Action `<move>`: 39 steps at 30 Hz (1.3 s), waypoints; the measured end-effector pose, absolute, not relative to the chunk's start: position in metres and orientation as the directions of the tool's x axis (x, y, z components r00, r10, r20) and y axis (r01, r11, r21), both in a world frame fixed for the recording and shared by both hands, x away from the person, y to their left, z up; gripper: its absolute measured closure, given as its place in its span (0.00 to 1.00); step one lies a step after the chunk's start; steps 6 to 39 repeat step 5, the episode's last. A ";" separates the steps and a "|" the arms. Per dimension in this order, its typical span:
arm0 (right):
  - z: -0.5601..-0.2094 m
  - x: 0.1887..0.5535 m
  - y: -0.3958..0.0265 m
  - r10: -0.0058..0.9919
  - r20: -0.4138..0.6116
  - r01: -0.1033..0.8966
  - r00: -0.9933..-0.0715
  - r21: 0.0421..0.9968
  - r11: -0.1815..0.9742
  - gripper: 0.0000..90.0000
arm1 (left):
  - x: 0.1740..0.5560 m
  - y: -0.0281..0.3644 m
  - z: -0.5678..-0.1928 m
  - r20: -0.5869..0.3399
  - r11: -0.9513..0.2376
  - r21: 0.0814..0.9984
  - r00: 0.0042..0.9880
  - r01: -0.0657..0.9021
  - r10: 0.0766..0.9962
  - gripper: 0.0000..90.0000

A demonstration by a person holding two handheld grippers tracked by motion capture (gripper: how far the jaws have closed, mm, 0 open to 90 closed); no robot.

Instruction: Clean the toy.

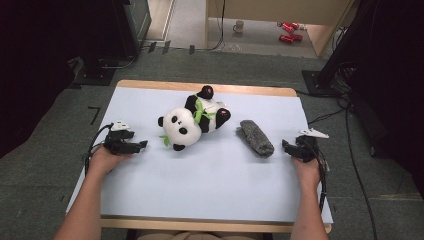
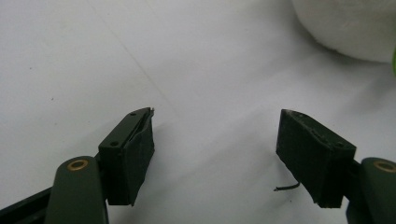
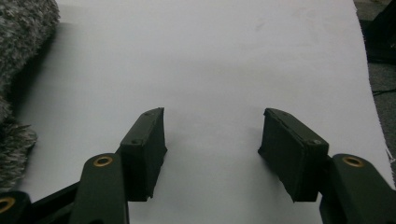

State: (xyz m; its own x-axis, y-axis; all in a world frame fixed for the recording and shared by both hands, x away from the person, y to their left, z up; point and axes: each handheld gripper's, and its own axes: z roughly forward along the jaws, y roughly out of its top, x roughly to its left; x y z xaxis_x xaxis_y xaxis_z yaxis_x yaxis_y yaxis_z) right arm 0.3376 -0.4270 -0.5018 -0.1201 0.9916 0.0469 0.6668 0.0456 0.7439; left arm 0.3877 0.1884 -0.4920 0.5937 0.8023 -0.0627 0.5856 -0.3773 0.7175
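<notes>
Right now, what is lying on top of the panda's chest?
A green leafy sprig lies across the panda, which is on its back on the white table. Whatever is beneath the toy is covered.

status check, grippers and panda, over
Left gripper open, empty, beside the panda. Right gripper open, empty, by the grey fuzzy roll. Nothing in the way.

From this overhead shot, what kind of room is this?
Probably a lab recording setup: a white-covered wooden table on grey carpet, black stands and trailing cables around it, and test props, a black-and-white plush panda and grey fuzzy roll.
</notes>
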 end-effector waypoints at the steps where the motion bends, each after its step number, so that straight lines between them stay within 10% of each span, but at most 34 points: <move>1: -0.502 0.338 -0.427 0.992 0.046 0.667 -0.121 0.744 0.047 0.43 | 0.387 0.188 -0.492 -0.062 -0.378 0.718 0.594 0.585 0.802 0.29; 39: -0.502 0.338 -0.427 0.991 0.044 0.667 -0.124 0.744 0.050 0.43 | 0.387 0.188 -0.493 -0.059 -0.379 0.720 0.595 0.581 0.801 0.28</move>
